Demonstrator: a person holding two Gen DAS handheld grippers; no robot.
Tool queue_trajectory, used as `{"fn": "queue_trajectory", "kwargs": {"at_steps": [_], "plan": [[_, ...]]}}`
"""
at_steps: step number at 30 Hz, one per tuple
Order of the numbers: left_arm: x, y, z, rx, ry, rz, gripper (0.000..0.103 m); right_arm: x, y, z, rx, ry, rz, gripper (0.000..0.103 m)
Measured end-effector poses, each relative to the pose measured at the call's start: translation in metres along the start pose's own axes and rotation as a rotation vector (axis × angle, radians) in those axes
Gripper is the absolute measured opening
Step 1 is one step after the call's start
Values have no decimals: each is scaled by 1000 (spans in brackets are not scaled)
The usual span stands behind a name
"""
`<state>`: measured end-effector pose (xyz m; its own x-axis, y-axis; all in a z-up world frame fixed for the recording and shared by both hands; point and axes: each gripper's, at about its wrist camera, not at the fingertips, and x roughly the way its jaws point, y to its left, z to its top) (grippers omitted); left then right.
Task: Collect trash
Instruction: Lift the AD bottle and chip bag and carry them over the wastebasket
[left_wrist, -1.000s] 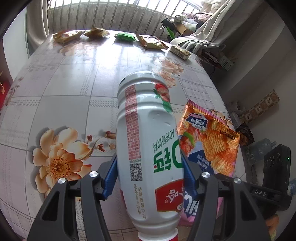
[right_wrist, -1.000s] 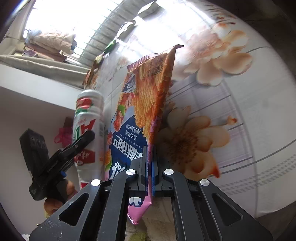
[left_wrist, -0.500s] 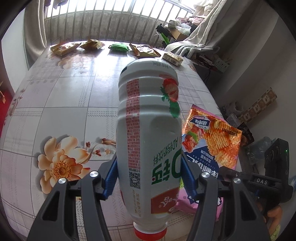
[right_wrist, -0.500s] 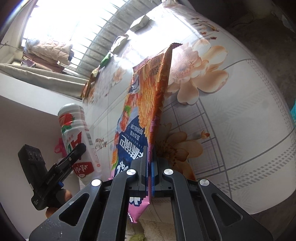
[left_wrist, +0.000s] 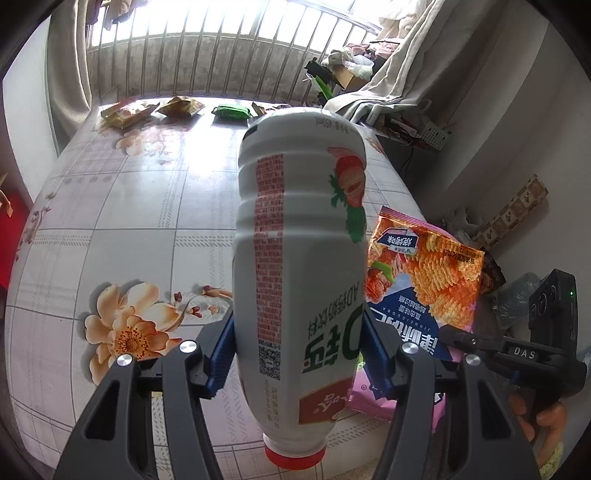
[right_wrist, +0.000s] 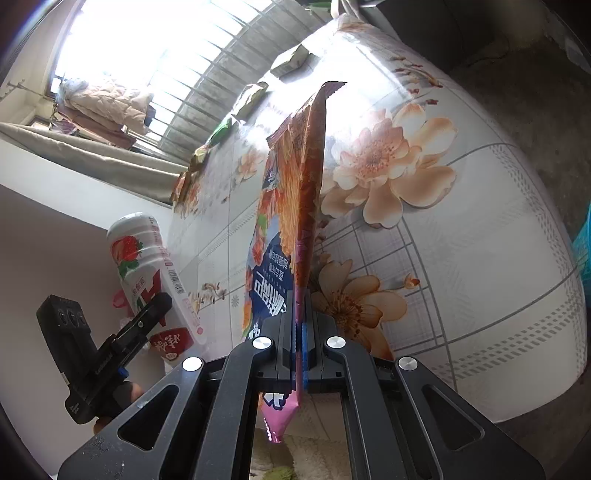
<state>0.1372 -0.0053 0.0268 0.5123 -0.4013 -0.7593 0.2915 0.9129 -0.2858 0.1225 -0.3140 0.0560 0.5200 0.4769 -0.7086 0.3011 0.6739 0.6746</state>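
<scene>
My left gripper (left_wrist: 297, 356) is shut on a white drink bottle (left_wrist: 299, 258) with a red cap, held base-forward above the flowered table (left_wrist: 129, 221); its blue pads press the bottle's sides. The same bottle (right_wrist: 147, 266) shows at the left of the right wrist view, with the left gripper (right_wrist: 151, 314) on it. My right gripper (right_wrist: 301, 325) is shut on the lower edge of an orange and blue chip bag (right_wrist: 291, 221), which stands edge-on above the table. In the left wrist view the chip bag (left_wrist: 417, 295) hangs to the right of the bottle, clamped by the right gripper (left_wrist: 454, 338).
Several snack wrappers (left_wrist: 181, 107) and a green packet (left_wrist: 231, 110) lie along the table's far edge by the window bars. Clutter and draped cloth (left_wrist: 369, 74) stand beyond the table's right side. A turquoise object (right_wrist: 581, 243) shows at the far right edge.
The left gripper has risen a little with the bottle, so the table looks farther below. The chip bag hangs straighter in the right gripper. Both grips are unchanged.
</scene>
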Motion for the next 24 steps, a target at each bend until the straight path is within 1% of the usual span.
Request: {"fn": "queue_trajectory", "kwargs": {"at_steps": [8, 15, 20, 24], "plan": [[-9, -7, -1, 20, -26, 2, 58, -8, -1, -1, 0, -23, 8, 1], [-20, -19, -2, 41, -46, -15, 58, -22, -4, -3, -2, -60, 18, 0], [-26, -38, 1, 84, -54, -56, 58, -45, -11, -7, 8, -123, 28, 0], [-29, -71, 6, 162, -60, -100, 58, -70, -30, -18, 41, -189, 32, 0]]}}
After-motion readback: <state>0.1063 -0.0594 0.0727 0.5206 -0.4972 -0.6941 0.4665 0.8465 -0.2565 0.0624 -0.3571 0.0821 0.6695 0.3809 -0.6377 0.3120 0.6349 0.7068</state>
